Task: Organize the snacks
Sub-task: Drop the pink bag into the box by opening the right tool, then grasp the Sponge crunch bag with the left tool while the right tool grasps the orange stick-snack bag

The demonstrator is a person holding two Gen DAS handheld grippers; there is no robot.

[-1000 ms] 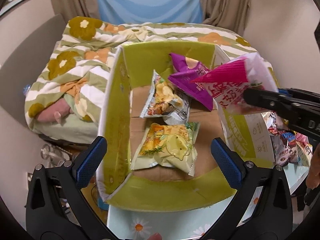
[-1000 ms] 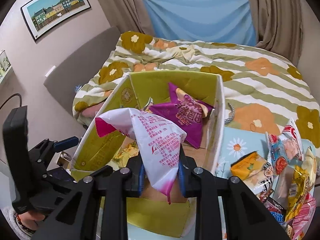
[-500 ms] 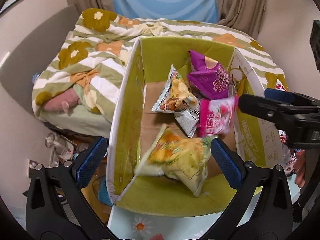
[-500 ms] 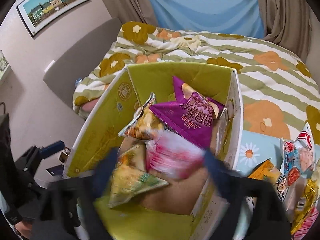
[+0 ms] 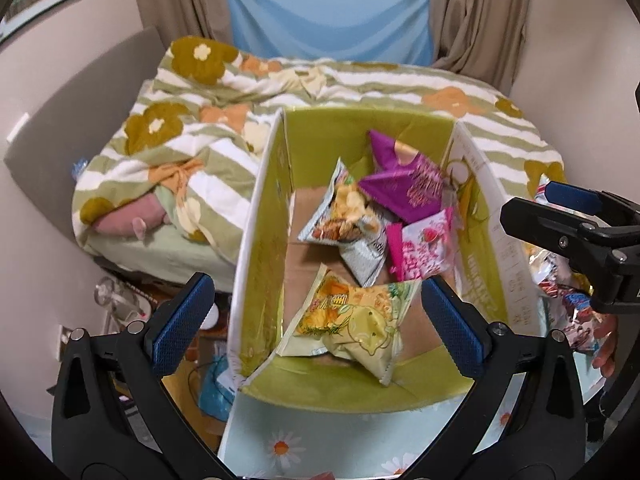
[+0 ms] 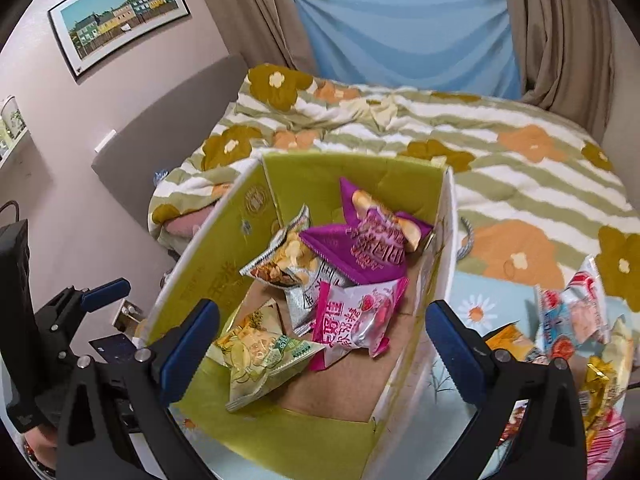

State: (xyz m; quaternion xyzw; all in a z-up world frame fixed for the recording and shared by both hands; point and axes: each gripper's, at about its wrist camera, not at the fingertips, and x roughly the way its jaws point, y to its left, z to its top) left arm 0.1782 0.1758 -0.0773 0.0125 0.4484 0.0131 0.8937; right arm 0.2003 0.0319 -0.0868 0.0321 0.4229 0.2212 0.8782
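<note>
Snack packets lying in the green box, both grippers standing wide and holding nothing.

From the left wrist view, the left gripper point(image 5: 316, 314) is hovering over the near end of the green box point(image 5: 264, 240), jaws spread wide — the yellow packet point(image 5: 352, 320) is lying on the box floor right between its fingertips, untouched. Beyond it the pink packet point(image 5: 424, 248) is leaning by the box's right wall, under the purple packet point(image 5: 404, 188). The right gripper point(image 5: 568, 216) is sitting over that right wall. From the right wrist view, the right gripper point(image 6: 324, 340) is gaping above the box point(image 6: 440, 264) — the pink packet point(image 6: 356, 320) is resting mid-floor between its pads, beside the silver packet point(image 6: 284, 260). Loose snacks point(image 6: 576, 320) are lying outside, right of the box.
</note>
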